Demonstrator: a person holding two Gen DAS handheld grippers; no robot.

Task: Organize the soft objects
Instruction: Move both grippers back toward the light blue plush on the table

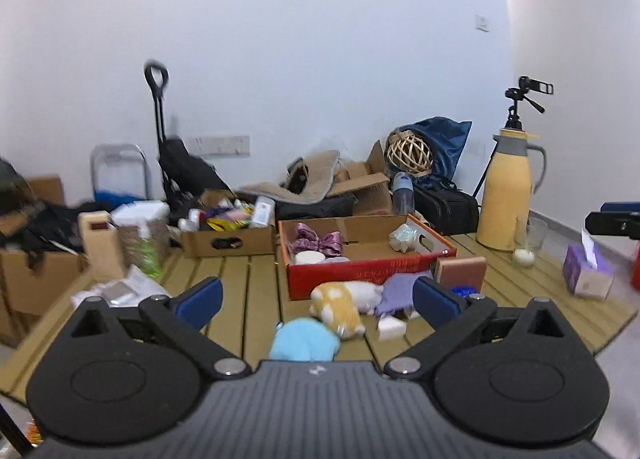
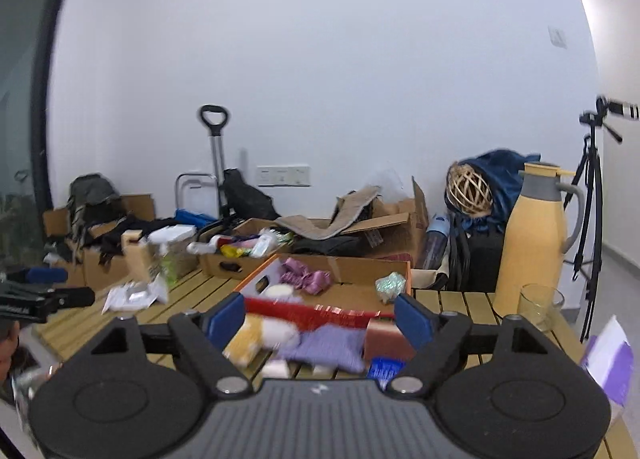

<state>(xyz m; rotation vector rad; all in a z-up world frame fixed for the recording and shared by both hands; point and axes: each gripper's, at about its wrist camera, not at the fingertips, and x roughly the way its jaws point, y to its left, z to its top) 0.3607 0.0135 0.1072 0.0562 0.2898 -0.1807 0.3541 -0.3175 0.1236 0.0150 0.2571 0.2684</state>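
Left gripper (image 1: 318, 297) gapes, empty; right gripper (image 2: 319, 319) gapes, empty. Yellow-and-white plush toy (image 1: 340, 305) lies on slatted wooden table (image 1: 248, 299), before red cardboard tray (image 1: 360, 271) — tray lettering blurred, unreadable. Light-blue plush (image 1: 304, 343) partly hidden behind gripper body.

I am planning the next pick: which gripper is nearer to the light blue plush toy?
Left. The left gripper hangs open right by the light blue plush toy; the right gripper is far to its right, near the tissue box.
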